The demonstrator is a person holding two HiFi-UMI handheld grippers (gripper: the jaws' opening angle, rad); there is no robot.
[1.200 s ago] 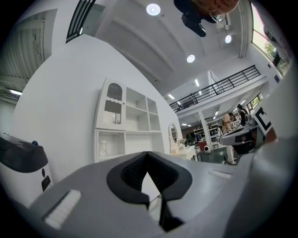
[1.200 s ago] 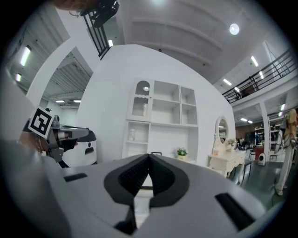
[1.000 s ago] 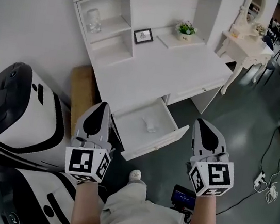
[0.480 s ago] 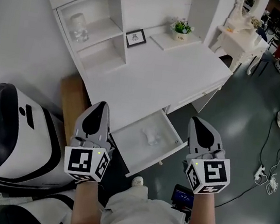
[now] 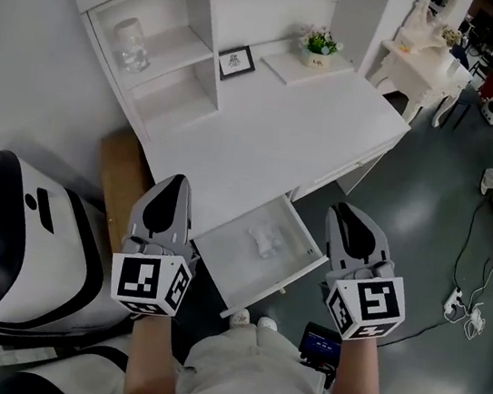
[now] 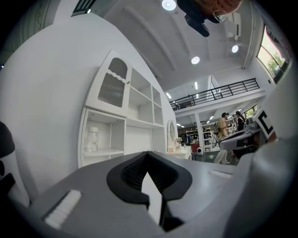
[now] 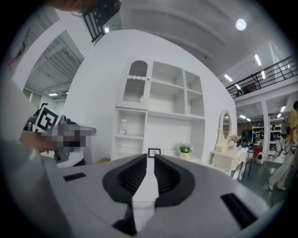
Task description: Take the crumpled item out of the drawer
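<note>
In the head view a white crumpled item (image 5: 265, 239) lies in the open drawer (image 5: 295, 272) of a white desk (image 5: 273, 140). My left gripper (image 5: 173, 182) hovers left of the drawer, over its near-left corner. On the other side my right gripper (image 5: 347, 212) hangs just past the drawer's right end, above the floor. Both are above and apart from the item. In the left gripper view the left gripper (image 6: 148, 153) has its jaws together with nothing between them. The right gripper (image 7: 151, 157) in its own view is likewise shut and empty.
The desk's shelves hold a glass jar (image 5: 130, 44), a picture frame (image 5: 236, 61) and a small flower pot (image 5: 318, 46). A large black-and-white machine (image 5: 18, 249) and a wooden board (image 5: 119, 177) stand at the left. A dressing table (image 5: 433, 54) and floor cables (image 5: 472, 317) are at the right.
The view has closed in on the desk: the open drawer now sits lower in the frame, between the two grippers. Both grippers kept their jaws together.
</note>
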